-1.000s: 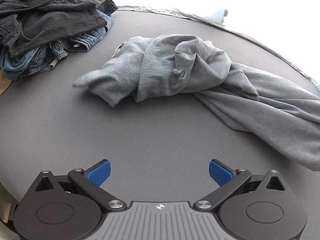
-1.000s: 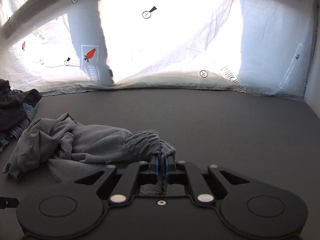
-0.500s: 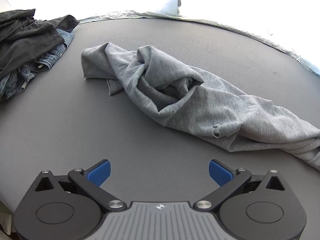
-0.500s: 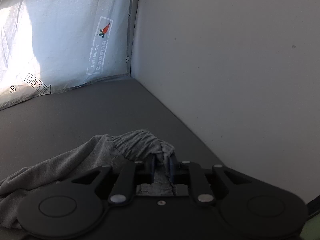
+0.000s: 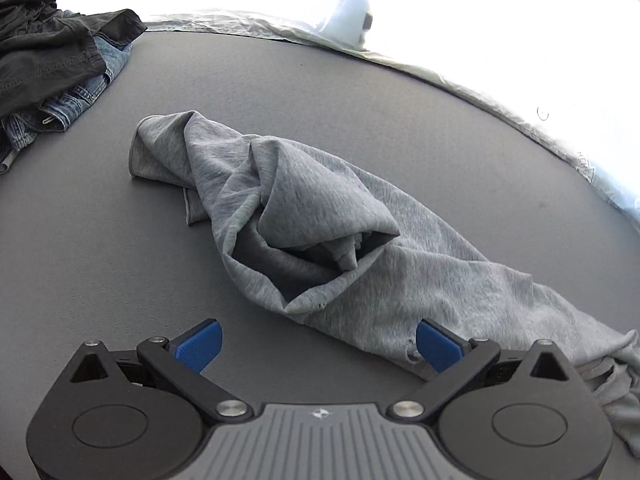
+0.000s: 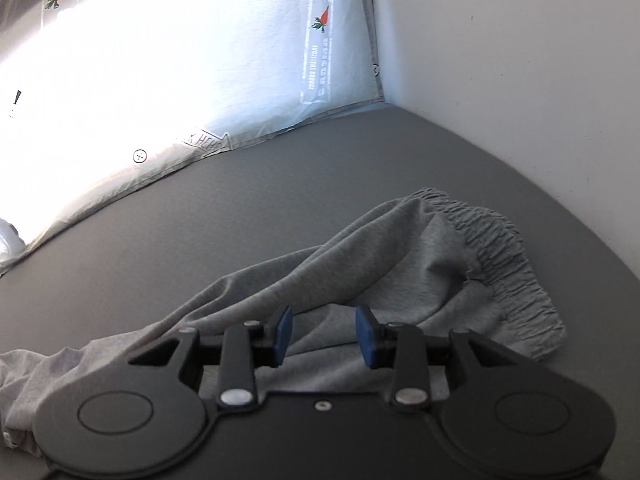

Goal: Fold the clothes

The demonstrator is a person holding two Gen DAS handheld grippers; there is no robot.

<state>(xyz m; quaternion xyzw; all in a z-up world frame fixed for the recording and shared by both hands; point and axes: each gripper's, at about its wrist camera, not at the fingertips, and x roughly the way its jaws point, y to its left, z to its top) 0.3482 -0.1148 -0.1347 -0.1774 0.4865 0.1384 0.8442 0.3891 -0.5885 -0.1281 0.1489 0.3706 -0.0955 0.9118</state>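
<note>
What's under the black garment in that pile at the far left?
Blue jeans lie under the black garment, sticking out along its right edge. Anything deeper in the pile is covered, and the frame edge cuts off the rest.

1. A staged recording booth, not a lived-in home: a printed white sheet (image 6: 168, 60) with carrot logos backs the plain grey counter (image 6: 304, 184).
2. Bare white wall (image 6: 520, 60) closes one side.

Grey sweatpants (image 5: 320, 216) lie crumpled on the grey desk (image 5: 120, 264). Left gripper (image 5: 318, 342) sits at their near edge, blue pads spread wide, right pad (image 5: 438, 344) over the fabric. Dark clothes pile (image 5: 52, 60) well beyond the sweatpants' far-left end.
</note>
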